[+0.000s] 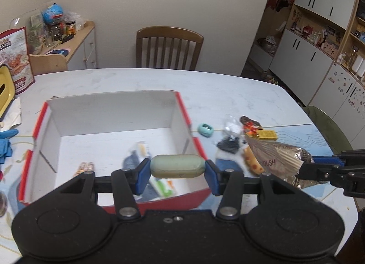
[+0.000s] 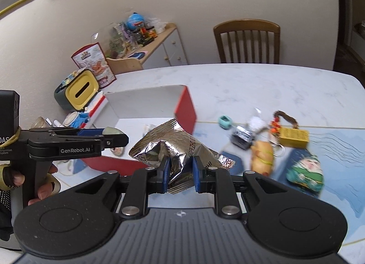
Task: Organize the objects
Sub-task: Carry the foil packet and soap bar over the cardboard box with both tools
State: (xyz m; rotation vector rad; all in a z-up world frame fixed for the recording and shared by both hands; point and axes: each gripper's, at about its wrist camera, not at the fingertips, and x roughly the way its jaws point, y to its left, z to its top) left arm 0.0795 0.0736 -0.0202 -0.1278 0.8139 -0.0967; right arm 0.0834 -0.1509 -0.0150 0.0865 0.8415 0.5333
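The pale table (image 1: 228, 90) is carrying everything, with a wooden chair (image 1: 168, 47) standing at its far side. A red box (image 1: 109, 113) with white inner walls is sitting open on the table's left part, and a few small items are lying blurred on its floor. Over the box's near edge the left gripper (image 1: 177, 166) is hovering, its jaws pinching a green oval case (image 1: 177, 165) by the two ends, so the case is hanging level above the box's near right part. Just right of the box the right gripper (image 2: 180, 168) is holding up a crumpled foil bag (image 2: 175, 147), jaws pressed into the bag's lower fold; the bag is up off the table, beside the box's right wall. Farther right, loose things are lying on the table close together: a yellow charm (image 2: 294, 137) on a cord, a floral pouch (image 2: 305, 173) nearest the right edge, a hot-dog toy (image 2: 262, 152), a dark blurred packet (image 2: 241, 137), and a small teal ring (image 1: 205, 129) near the box's right wall. At the left, a hand (image 2: 43, 186) is gripping the left gripper's handle.
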